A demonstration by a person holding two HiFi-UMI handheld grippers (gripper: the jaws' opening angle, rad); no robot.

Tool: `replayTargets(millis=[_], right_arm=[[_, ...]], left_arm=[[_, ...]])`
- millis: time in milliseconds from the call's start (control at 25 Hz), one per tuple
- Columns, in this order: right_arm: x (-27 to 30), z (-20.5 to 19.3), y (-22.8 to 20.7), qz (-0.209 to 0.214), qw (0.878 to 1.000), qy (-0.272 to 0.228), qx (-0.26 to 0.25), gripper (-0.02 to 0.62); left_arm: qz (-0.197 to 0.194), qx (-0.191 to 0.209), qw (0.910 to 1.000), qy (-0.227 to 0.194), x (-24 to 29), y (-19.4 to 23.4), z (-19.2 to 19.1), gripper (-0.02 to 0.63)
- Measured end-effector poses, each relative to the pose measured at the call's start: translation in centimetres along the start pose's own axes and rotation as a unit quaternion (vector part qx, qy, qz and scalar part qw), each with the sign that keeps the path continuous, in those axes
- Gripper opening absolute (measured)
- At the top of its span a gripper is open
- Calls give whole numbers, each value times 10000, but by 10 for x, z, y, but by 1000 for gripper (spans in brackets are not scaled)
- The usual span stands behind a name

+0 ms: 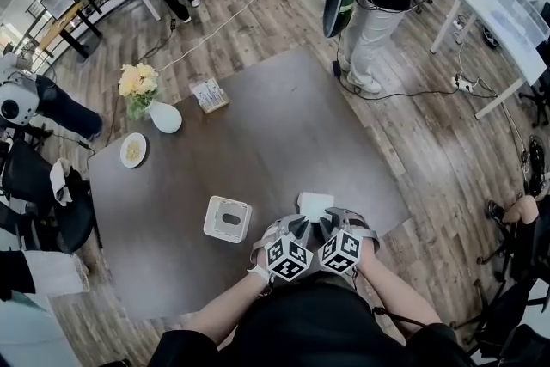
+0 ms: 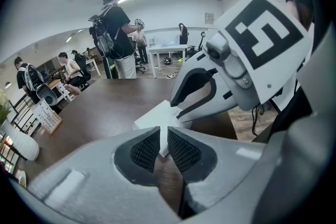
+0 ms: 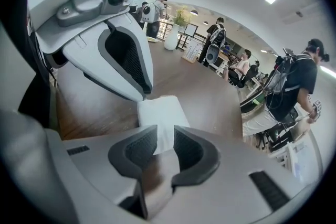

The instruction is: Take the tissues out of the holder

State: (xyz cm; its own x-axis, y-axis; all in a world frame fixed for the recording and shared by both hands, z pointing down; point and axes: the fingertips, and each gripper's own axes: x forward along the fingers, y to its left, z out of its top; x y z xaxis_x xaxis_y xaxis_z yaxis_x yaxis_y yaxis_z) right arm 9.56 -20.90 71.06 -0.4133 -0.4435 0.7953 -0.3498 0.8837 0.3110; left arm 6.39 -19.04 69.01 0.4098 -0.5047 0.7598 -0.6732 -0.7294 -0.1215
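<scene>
While tissues (image 1: 314, 204) are lying outside holder, entries are running left to right.
- Holder (image 1: 228, 219): sitting on table (image 1: 284, 125), slot facing up, just left of tissues, not touching.
- Left gripper (image 2: 164, 131): pads pinching thin near edge of tissues.
- Tissues: lying flat as white stack by table's near edge.
- Right gripper (image 3: 164, 131): pads standing spread, tissue edge lying between, unpressed.
- Handling: removal looking nearly done; easing left pinch off gently and lifting clear is keeping stack square.
</scene>
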Motion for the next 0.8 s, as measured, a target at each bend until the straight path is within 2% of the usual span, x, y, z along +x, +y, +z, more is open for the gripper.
replayTargets(millis=[200,360,560,800], right_arm=[[-20,17,-11,-209,9974,-440,539,98],[-41,37,-26,-334,9909,-835,1006,98],[-67,63,-37,-451,9821,-1318,1266,95],[-98,90,-37,-348,9645,-1888,1812,34]], left_arm=[[384,-255,9980,-434,-22,10,15,23],[514,-576,9941,-759,-42,16,29,23],[513,-892,9884,-1118,-68,19,43,23],[351,-1206,9815,-1443,-102,16,47,23]])
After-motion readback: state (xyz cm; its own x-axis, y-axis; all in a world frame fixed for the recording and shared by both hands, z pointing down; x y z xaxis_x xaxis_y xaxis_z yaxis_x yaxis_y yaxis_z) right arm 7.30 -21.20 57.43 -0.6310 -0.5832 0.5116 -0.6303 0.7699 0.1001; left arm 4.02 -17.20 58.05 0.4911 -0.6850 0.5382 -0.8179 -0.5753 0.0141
